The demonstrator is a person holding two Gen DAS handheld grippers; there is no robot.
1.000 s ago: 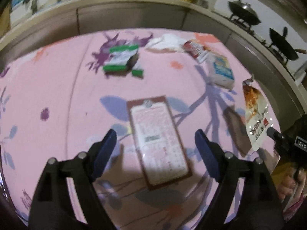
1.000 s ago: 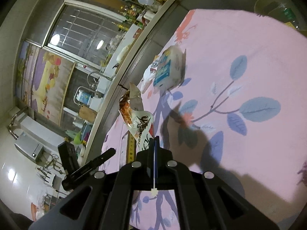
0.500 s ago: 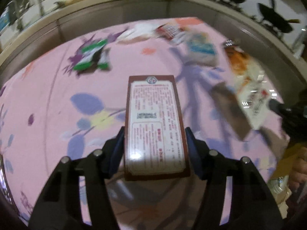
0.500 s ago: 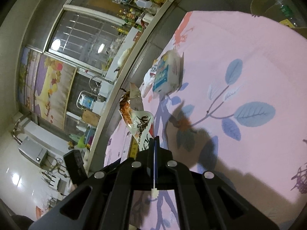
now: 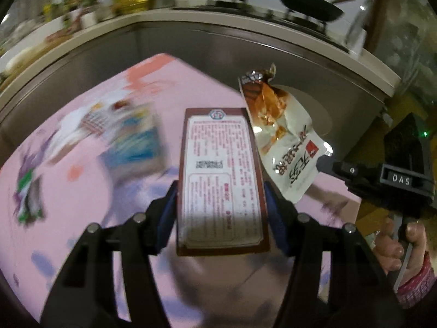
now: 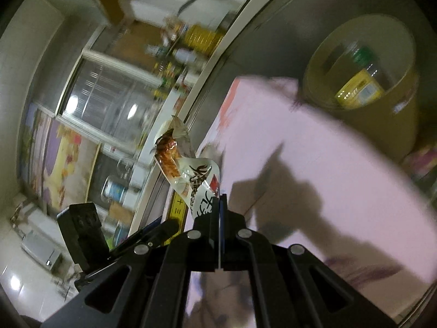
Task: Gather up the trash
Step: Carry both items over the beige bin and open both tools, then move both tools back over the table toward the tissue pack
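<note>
My left gripper [image 5: 221, 199] is shut on a flat brown-edged box with a white printed label [image 5: 221, 183] and holds it above the pink tablecloth [image 5: 90, 207]. My right gripper [image 6: 220, 205] is shut on an orange and white snack wrapper [image 6: 191, 175], held up in the air; the wrapper also shows in the left wrist view [image 5: 284, 142], just right of the box. A round tan bin [image 6: 363, 82] with bottles inside stands past the table's far corner.
Blurred wrappers lie on the cloth: a blue and white pack [image 5: 133, 142], a red and white one [image 5: 92, 123], a green one [image 5: 27, 199]. A steel counter [image 5: 245, 49] with two black pans [image 5: 308, 2] runs behind the table.
My left gripper closed on the box, lifted it off the cloth and swung right toward the table corner. My right gripper with the wrapper swung toward the bin.
</note>
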